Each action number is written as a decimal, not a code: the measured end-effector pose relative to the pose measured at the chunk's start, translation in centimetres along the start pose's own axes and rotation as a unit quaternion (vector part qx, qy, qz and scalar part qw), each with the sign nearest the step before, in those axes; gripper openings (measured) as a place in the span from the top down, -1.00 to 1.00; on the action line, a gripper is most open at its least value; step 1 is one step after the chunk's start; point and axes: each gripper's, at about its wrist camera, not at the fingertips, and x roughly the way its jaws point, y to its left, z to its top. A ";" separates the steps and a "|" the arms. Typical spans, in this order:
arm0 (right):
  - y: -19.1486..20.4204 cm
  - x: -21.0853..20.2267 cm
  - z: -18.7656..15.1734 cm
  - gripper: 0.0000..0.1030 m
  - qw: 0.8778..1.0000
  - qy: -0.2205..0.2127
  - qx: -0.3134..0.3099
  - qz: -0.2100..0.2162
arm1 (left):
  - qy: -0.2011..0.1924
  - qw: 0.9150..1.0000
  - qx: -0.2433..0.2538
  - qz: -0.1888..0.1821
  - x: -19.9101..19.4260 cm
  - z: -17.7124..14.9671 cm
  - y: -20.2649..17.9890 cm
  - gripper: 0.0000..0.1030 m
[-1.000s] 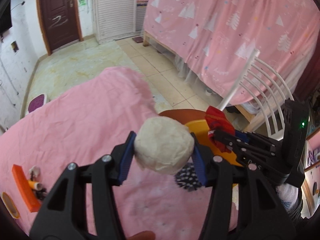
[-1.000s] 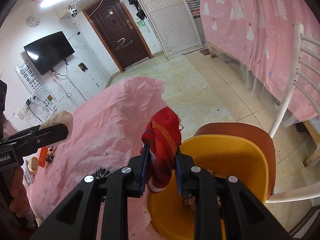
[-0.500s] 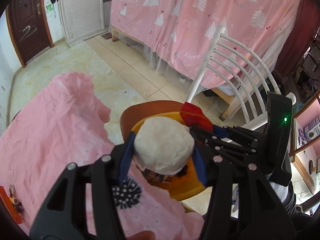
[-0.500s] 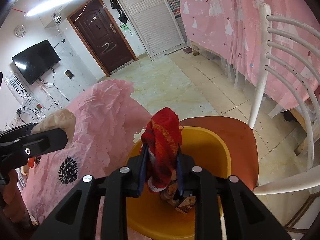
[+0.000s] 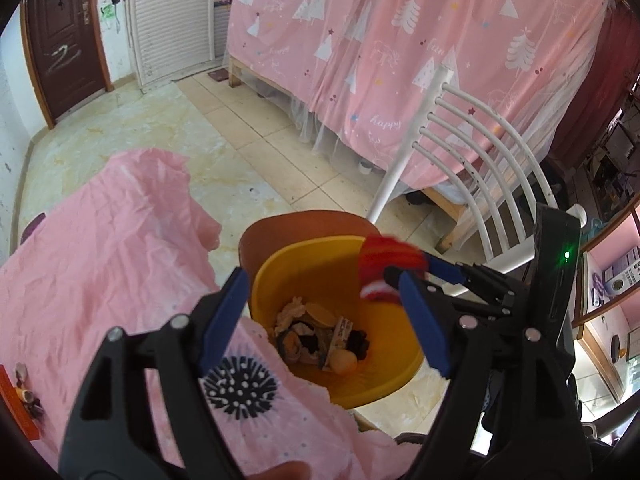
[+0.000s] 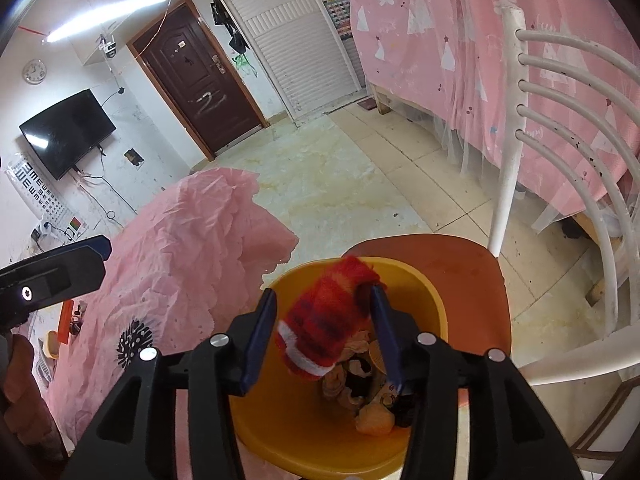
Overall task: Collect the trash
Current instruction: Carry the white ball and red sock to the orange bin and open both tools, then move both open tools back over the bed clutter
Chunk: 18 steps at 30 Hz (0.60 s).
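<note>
Right wrist view: the right gripper (image 6: 324, 336) was opening around a red striped knitted sock (image 6: 326, 326) above the round yellow plastic bin (image 6: 430, 300); the left gripper (image 5: 320, 316) opened empty; the sock seemed liable to snag a pad

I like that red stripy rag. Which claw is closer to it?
Right. The right claw is opening around the red rag above the yellow bin. The left claw opens empty beside it.
</note>
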 end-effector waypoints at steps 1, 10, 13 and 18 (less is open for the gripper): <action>0.3 0.0 0.0 0.19 1.000 -0.001 -0.001 -0.001 | -0.004 1.000 -0.002 0.001 -0.3 -0.1 0.3 -0.49; 4.8 0.5 0.9 0.05 0.999 -0.001 -0.032 0.006 | -0.035 0.998 -0.034 0.032 -3.9 -1.5 4.1 -0.51; 7.1 0.8 1.2 0.02 0.999 0.000 -0.046 0.015 | -0.045 0.997 -0.051 0.044 -5.2 -2.2 6.0 -0.51; 11.6 1.5 1.5 0.00 0.997 0.001 -0.076 0.032 | -0.062 0.994 -0.071 0.058 -7.3 -3.6 8.9 -0.51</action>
